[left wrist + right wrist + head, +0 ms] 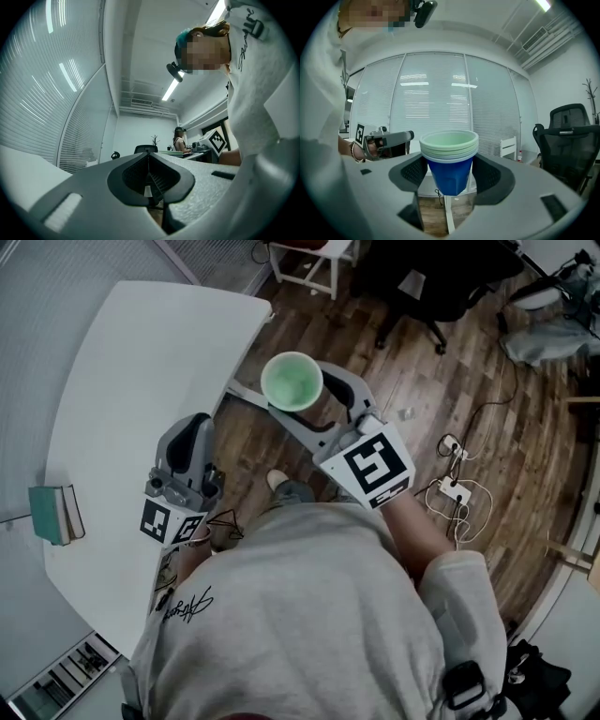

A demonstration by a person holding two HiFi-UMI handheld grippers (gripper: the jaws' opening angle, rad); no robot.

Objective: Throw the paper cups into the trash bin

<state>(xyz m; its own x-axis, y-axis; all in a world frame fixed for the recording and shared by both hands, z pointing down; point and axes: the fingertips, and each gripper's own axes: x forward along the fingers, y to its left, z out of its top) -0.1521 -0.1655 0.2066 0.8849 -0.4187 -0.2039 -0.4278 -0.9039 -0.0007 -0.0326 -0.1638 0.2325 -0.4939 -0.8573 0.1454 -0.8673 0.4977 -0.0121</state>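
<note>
Blue paper cups [292, 381], nested and upright, sit clamped between the fingers of the right gripper [450, 172] above the wooden floor [450, 381], beside the table [122, 381]. No bin shows. The left gripper [149, 180], fingers together, holds nothing.

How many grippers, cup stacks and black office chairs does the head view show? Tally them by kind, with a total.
Grippers: 2, the left gripper and the right gripper
Cup stacks: 1, the cup stack in the right gripper's jaws
Black office chair: 1
Total: 4
</note>
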